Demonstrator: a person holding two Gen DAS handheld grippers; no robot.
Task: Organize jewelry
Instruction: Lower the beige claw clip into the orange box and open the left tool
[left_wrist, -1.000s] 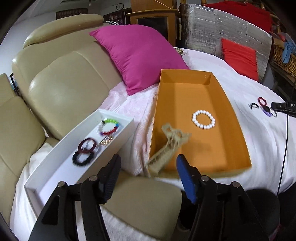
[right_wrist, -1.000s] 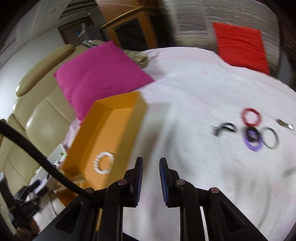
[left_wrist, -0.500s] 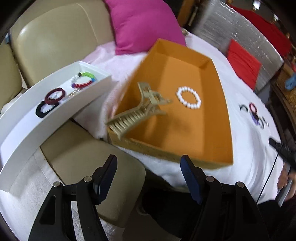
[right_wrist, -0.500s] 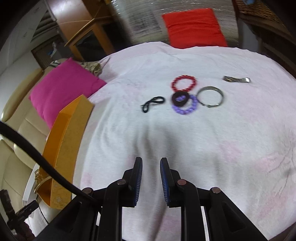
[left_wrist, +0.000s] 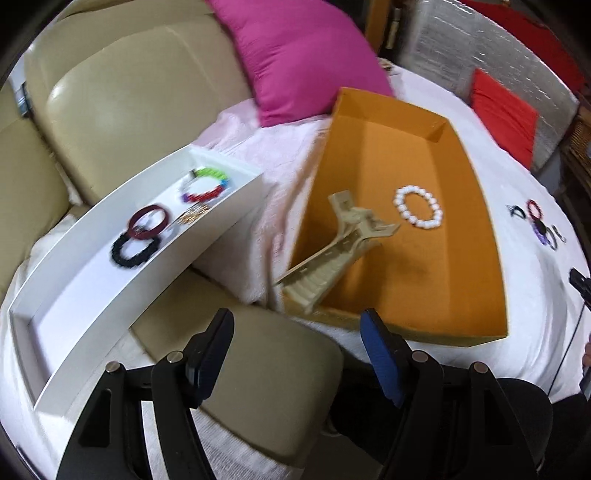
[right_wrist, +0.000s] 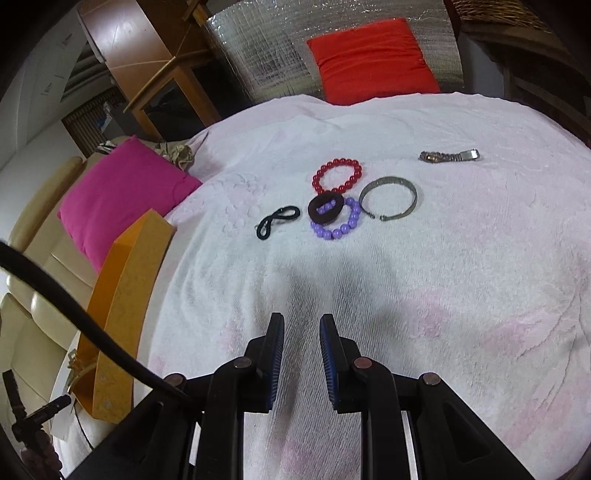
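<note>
My left gripper (left_wrist: 297, 330) is open and empty, just short of the near corner of the orange box (left_wrist: 480, 236). A beige claw hair clip (left_wrist: 338, 251) leans over that corner, and a white bead bracelet (left_wrist: 418, 206) lies in the box. The white tray (left_wrist: 74, 273) holds a multicoloured bracelet (left_wrist: 205, 183), a maroon bangle (left_wrist: 147, 221) and a black bracelet (left_wrist: 135, 250). My right gripper (right_wrist: 302, 325) is empty, jaws a narrow gap apart, above the white towel. Ahead lie a red bead bracelet (right_wrist: 337, 175), a purple bead bracelet (right_wrist: 338, 221), a dark ring (right_wrist: 325, 207), a metal bangle (right_wrist: 388, 199), a black band (right_wrist: 277, 219) and a watch strap (right_wrist: 448, 156).
A pink cushion (left_wrist: 295, 55) leans on the beige sofa (left_wrist: 129, 92) behind the box. A red cushion (right_wrist: 373, 59) stands against silver foil at the back. A black cable (right_wrist: 74, 306) crosses the right wrist view at the left. The orange box's outer wall (right_wrist: 125, 295) shows there too.
My right gripper has swung away from the orange box and closed in on the jewelry on the towel. My left gripper has drawn back and tilted; the hair clip stays on the box corner.
</note>
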